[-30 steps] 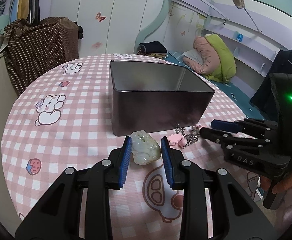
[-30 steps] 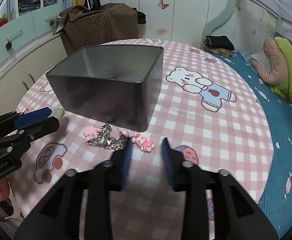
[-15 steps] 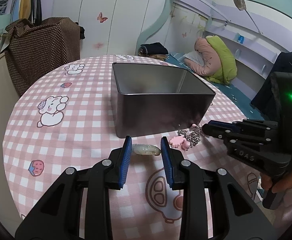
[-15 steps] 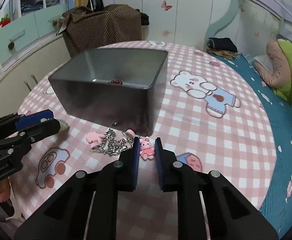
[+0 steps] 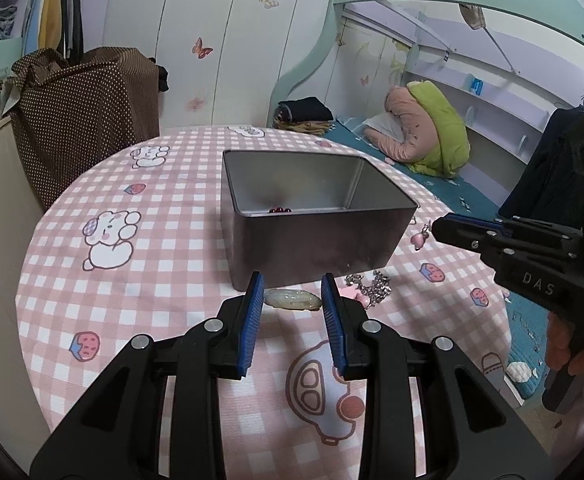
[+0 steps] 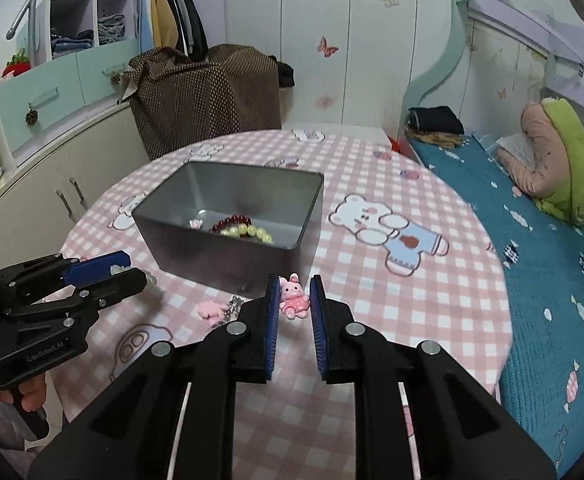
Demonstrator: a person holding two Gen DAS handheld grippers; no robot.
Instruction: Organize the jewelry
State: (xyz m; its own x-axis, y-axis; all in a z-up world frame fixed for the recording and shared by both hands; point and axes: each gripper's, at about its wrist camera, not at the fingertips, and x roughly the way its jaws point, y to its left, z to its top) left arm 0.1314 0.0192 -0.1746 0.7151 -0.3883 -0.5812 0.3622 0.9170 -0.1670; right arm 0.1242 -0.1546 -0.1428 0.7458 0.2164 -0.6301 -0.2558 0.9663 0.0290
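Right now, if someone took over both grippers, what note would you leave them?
Left gripper: open, fingers either side of the pale stone pendant, which lies on the table in front of the tin; not gripped.
Right gripper: shut on the pink bunny charm, apparently held off the table beside the tin.
Done: beaded bracelets are in the tin.
Left: put the bunny in, then the pendant, then the chain lying on the table.

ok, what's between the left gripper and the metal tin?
A pale jade pendant, flat on the tablecloth, between the left gripper and the metal tin. Left wrist view.
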